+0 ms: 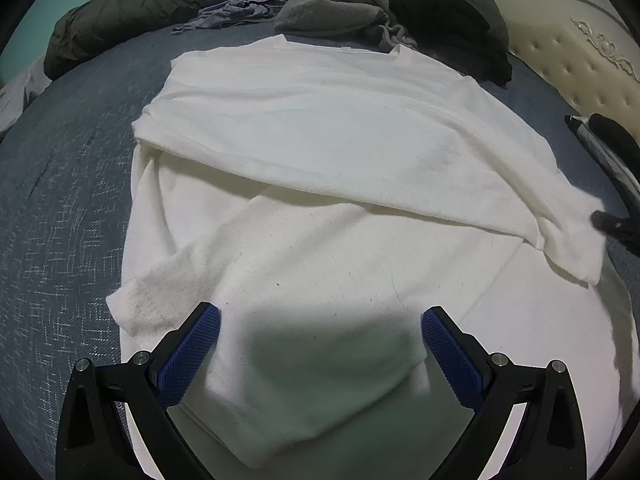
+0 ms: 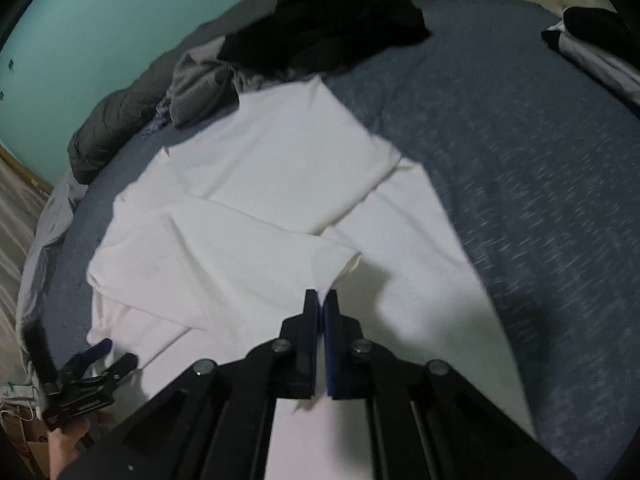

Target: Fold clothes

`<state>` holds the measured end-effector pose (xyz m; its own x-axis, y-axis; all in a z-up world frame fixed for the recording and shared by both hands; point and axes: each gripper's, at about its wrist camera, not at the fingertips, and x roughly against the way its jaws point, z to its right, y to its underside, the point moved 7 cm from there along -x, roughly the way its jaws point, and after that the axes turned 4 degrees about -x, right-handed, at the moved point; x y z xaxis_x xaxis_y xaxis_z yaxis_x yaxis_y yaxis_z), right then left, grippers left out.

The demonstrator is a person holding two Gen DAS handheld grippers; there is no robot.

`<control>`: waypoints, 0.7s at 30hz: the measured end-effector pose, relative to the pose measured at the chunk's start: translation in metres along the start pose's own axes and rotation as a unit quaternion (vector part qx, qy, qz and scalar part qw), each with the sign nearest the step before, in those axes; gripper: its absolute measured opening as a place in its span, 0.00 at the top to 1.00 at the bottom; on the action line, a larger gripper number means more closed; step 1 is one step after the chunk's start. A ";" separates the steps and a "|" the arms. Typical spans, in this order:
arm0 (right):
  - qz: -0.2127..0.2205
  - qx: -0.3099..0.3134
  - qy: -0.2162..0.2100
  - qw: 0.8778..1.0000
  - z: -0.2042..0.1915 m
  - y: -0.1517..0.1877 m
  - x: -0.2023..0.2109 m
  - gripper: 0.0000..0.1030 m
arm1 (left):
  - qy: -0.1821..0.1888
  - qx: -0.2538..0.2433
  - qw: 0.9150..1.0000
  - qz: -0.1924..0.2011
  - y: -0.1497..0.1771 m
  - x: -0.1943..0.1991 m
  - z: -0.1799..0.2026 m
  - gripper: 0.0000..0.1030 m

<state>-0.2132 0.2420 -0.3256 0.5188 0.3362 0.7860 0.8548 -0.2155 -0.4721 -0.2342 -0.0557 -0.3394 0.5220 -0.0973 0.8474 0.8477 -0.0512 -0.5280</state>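
A white long-sleeved shirt (image 1: pixel 320 128) lies spread flat on the blue bed cover (image 1: pixel 60 200). One sleeve is folded across its chest, the other lies down its left side. My left gripper (image 1: pixel 321 314) hangs open over the shirt's lower part, with nothing between its blue pads. It shows again at the lower left of the right wrist view (image 2: pixel 116 354). My right gripper (image 2: pixel 321 298) is shut on the cuff end of the crossed sleeve (image 2: pixel 344 264), and white cloth shows between its fingers. In the left wrist view it is a dark shape (image 1: pixel 616 226) at the sleeve's tip.
A grey garment (image 1: pixel 332 4), a black one (image 1: pixel 452 28) and a bluish one (image 1: pixel 236 12) are heaped at the far side against a rolled dark duvet (image 1: pixel 120 12). A cream tufted headboard (image 1: pixel 580 60) stands right, with a black-and-white item (image 1: pixel 608 140). A hand (image 2: pixel 64 452) holds the left gripper.
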 end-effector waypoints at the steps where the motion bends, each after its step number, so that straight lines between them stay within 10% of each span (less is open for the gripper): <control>1: 0.003 -0.001 -0.003 1.000 0.000 -0.002 0.007 0.98 | 0.000 0.000 1.000 0.000 0.000 0.000 0.000 0.00; 16: -0.006 -0.018 -0.001 1.000 0.022 -0.005 0.017 0.98 | 0.037 0.022 0.999 0.008 -0.009 0.023 -0.009 0.00; 21: -0.011 -0.025 0.000 1.000 0.031 -0.001 0.012 0.98 | -0.008 0.045 0.998 0.053 -0.030 0.054 -0.064 0.00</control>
<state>-0.2079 0.2745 -0.3280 0.5004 0.3418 0.7955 0.8642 -0.2534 -0.4348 -0.2372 -0.1229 -0.2815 0.6107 -0.0805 0.7878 0.7918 0.0477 -0.6089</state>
